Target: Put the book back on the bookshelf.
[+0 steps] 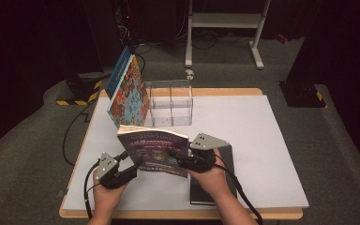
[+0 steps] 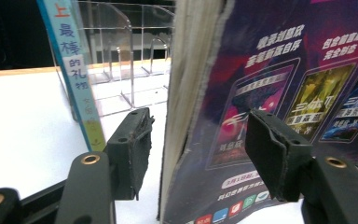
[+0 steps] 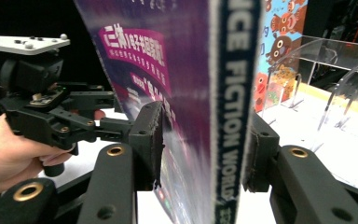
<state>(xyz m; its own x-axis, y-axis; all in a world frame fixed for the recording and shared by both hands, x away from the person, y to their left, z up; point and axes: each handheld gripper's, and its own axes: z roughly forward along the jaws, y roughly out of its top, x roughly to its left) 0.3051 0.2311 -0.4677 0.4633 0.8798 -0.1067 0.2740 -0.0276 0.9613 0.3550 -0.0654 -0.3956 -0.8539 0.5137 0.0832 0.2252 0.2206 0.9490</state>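
1. High view: a purple paperback book [image 1: 153, 151] is held off the grey table [image 1: 262, 154] between both grippers, near the front edge. The left hand-held gripper [image 1: 132, 169] meets its lower left corner, the right hand-held gripper [image 1: 177, 155] its right edge. Behind stands a clear acrylic divided organiser [image 1: 171, 103]; a blue patterned book [image 1: 127, 91] leans against its left side. The compartments look bare. A black book [image 1: 228, 161] lies flat under the right hand.
2. Left gripper view: jaws straddle the purple book's page edge with a gap at the left pad, not clamping.
3. Right gripper view: jaws bracket the spine, pads against both sides, gripping.
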